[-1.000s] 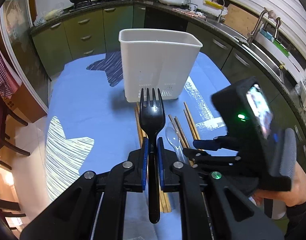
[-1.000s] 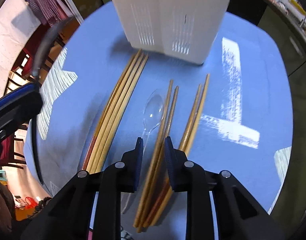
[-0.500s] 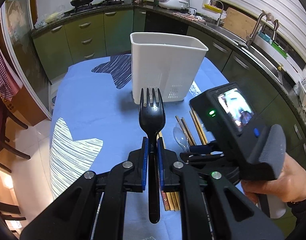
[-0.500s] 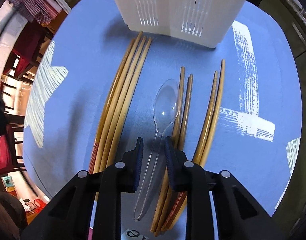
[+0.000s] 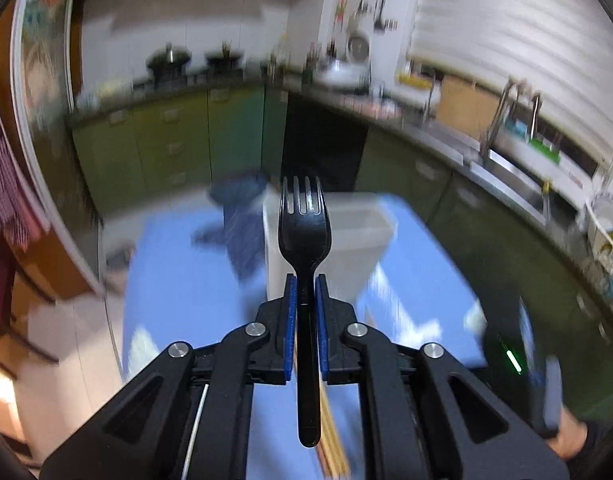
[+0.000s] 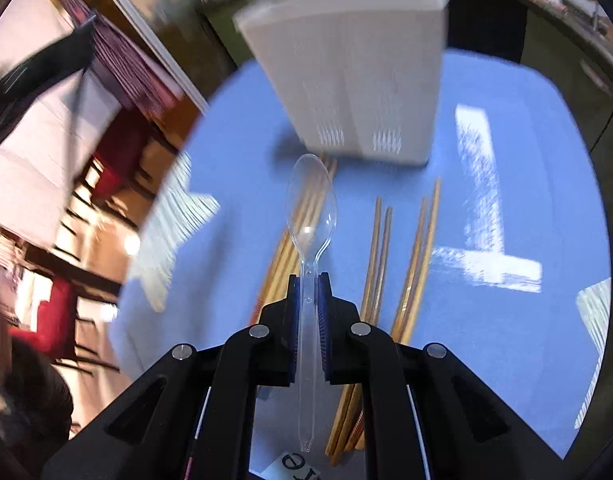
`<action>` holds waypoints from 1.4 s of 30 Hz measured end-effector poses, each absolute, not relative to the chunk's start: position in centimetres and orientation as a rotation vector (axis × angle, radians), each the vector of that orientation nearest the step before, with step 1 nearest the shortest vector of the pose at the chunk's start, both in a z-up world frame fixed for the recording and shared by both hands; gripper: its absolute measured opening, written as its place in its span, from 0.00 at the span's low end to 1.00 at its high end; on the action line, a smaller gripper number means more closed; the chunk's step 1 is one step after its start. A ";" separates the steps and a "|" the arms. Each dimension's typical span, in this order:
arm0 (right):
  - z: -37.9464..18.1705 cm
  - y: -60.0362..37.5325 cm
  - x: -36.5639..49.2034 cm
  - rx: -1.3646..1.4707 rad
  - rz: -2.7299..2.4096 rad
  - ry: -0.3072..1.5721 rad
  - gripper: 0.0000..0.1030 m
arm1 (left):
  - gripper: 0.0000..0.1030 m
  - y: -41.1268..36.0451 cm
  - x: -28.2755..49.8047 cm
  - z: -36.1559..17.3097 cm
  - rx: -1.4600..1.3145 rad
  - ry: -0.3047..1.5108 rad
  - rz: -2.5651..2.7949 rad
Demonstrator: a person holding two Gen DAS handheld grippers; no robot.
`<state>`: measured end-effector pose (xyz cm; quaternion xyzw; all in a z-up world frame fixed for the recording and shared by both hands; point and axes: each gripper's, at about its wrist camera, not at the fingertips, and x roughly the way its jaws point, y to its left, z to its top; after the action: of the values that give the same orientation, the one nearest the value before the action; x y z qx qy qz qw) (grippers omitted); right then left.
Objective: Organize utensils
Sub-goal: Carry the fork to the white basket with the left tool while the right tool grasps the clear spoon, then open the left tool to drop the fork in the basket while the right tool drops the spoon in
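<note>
The left gripper (image 5: 305, 280) is closed on the neck of a black fork (image 5: 305, 224). The fork stands along the fingers with its tines pointing away from the camera and its handle end hanging free below the pads. Beyond the tines sits the white bin (image 5: 358, 236) on the blue tablecloth (image 5: 178, 280); this view is blurred, so detail of the bin's inside cannot be read.

The right gripper (image 6: 307, 280) has just been closing, and its pads now clamp the handle of a clear spoon (image 6: 311, 204). The spoon bowl points forward toward the bin (image 6: 354, 76), and the handle tip extends back past the pads. The spoon is lifted clear of the tablecloth (image 6: 506, 340).

Chopsticks (image 6: 380, 256) lie flat on the cloth below the right gripper: one bundle at left under the spoon, two pairs at right. Their far ends lie near the bin's base. A white label lies on the cloth at the lower edge of the right view; its print is only partly legible.
</note>
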<state>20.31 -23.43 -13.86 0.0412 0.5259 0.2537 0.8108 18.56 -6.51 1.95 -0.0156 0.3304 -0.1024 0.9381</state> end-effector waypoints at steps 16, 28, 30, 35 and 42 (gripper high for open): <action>-9.6 -31.2 15.2 0.230 0.533 0.860 0.09 | 0.09 -9.6 31.6 0.9 -0.053 0.378 -0.146; -2.8 -31.8 16.2 0.209 0.513 0.669 0.09 | 0.35 -9.1 30.0 -3.6 -0.022 0.447 -0.164; -0.6 -31.7 17.2 0.206 0.489 0.598 0.09 | 0.36 -8.5 29.1 -2.8 -0.036 0.431 -0.171; 3.4 -30.7 21.5 0.215 0.407 0.417 0.09 | 0.44 -7.2 25.6 -0.5 -0.047 0.387 -0.170; 4.0 -27.4 29.3 0.193 0.293 0.278 0.09 | 0.45 -5.9 20.7 1.0 0.004 0.366 -0.170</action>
<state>29.31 -27.39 4.00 0.0959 0.1377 0.1452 0.9751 20.70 -5.86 0.96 0.0018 0.1817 -0.0846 0.9797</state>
